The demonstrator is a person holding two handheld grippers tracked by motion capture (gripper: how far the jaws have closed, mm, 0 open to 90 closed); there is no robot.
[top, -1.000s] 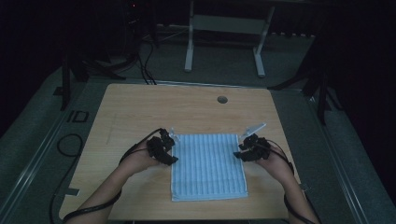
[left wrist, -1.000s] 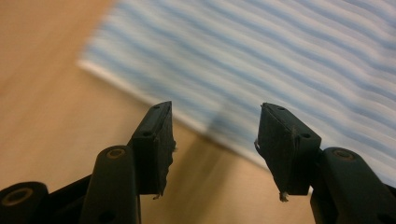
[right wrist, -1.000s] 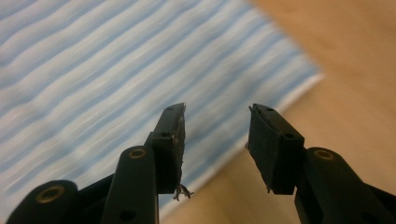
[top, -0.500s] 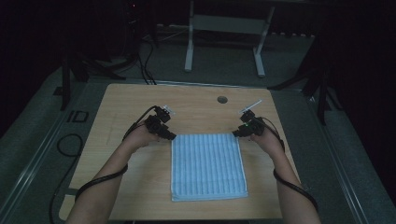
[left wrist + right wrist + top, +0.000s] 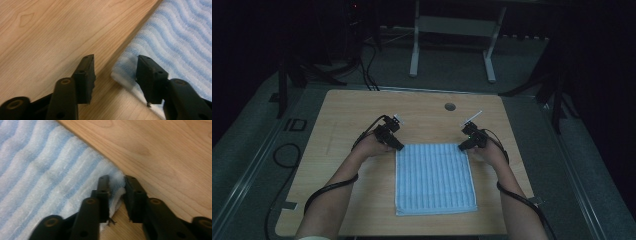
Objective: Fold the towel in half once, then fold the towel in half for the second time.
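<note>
Between the fingers of the right gripper (image 5: pixel 117 180): one far corner of the blue striped towel (image 5: pixel 45 167), bunched up and pinched. Had just been closing there, and stood narrow, pressed on the cloth from both sides. Between the fingers of the left gripper (image 5: pixel 116 60): the other far corner, not yet squeezed. Had just been closing too, but stood half wide, with one finger over the cloth and the other over bare wood. Behind both pairs of fingers, toward the person: the rest of the towel, flat and smooth on the wooden table (image 5: pixel 362 110).

Could have gone wrong in a few ways from here. Held only a tiny bit of corner on the right, so might have slipped out with a quick pull. Might have shut on the left with just the fluffy edge inside, or only the top layer if the towel was folded. Might then have lifted one side alone and dragged the towel crooked. Might also have scraped the fingertips on the wood, being so low.
</note>
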